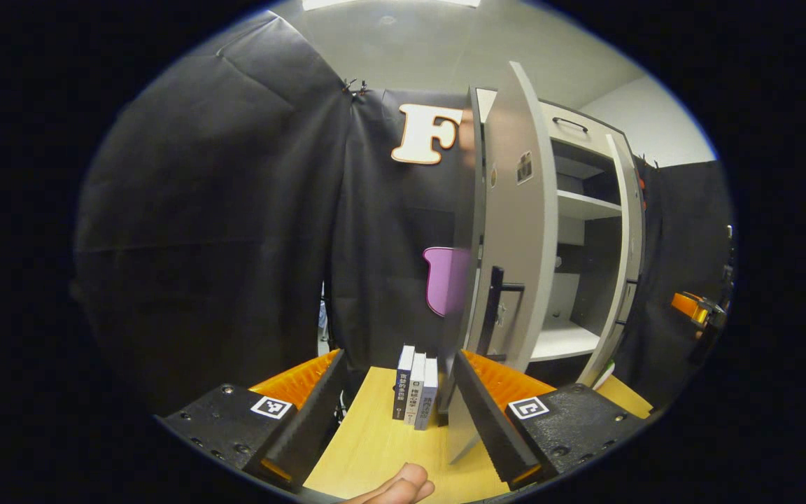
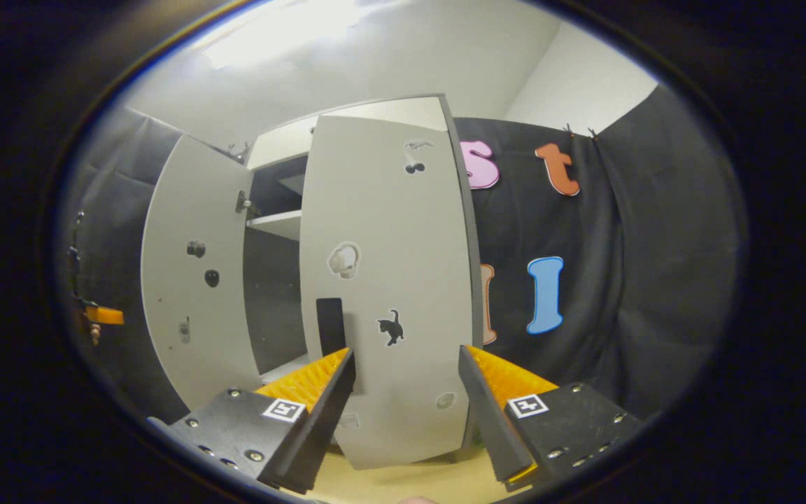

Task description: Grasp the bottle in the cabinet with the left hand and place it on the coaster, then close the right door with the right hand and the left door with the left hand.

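Observation:
In the left gripper view the cabinet's left door (image 1: 518, 231) stands open, edge-on, with a black handle (image 1: 497, 301) on its face. My left gripper (image 1: 400, 357) is open, and the door's lower edge sits just by its right finger (image 1: 490, 420). Beyond lie the cabinet shelves (image 1: 585, 206) and the right door (image 1: 623, 259), swung partway in. In the right gripper view the right door (image 2: 389, 280), with small stickers and a black handle (image 2: 329, 325), stands close in front of my open right gripper (image 2: 406, 350). I cannot tell whether they touch. The left door (image 2: 193, 280) hangs open at the left.
Three books (image 1: 415, 388) stand upright on the wooden table (image 1: 375, 448) between the left gripper's fingers. A fingertip (image 1: 403, 486) shows at the bottom edge. The other gripper (image 1: 690, 308) is far right past the cabinet, and far left (image 2: 102, 315) in the right gripper view.

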A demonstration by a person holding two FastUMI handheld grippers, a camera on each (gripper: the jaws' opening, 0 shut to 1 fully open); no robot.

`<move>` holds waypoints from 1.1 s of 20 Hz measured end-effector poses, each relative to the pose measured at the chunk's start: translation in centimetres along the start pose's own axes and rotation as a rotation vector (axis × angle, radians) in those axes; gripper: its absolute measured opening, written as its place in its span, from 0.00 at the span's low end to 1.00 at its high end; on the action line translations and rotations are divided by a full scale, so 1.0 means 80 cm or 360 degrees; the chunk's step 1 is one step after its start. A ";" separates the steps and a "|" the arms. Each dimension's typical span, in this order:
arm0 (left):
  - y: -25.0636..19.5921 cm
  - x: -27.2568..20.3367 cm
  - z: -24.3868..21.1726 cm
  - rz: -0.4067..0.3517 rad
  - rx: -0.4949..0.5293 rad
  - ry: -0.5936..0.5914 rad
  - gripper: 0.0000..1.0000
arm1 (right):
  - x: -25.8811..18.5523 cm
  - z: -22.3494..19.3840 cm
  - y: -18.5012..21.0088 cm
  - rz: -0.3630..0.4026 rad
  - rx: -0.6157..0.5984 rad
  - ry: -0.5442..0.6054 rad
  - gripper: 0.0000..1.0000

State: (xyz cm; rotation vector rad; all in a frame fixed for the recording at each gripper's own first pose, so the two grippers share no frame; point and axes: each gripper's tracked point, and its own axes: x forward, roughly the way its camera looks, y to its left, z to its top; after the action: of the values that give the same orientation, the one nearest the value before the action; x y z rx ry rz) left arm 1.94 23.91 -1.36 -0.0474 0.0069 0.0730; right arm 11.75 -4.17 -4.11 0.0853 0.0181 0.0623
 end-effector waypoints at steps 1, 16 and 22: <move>0.001 0.011 -0.001 -0.0023 -0.0007 0.0009 0.94 | -0.005 0.001 0.000 0.0004 -0.0004 0.0000 0.90; -0.057 0.101 0.025 -0.0281 0.0186 -0.0100 0.93 | -0.029 0.013 0.011 -0.0164 -0.0046 -0.0097 0.87; -0.087 0.101 0.017 -0.0346 0.0092 0.0013 0.90 | -0.083 0.029 0.000 -0.0134 -0.0041 -0.0112 0.87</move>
State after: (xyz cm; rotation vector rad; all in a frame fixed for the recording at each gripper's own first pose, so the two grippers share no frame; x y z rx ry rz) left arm 10.48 17.60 0.27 0.0098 0.0119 -0.1446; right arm 5.21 -4.81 -1.68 0.0606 -0.0491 -0.0244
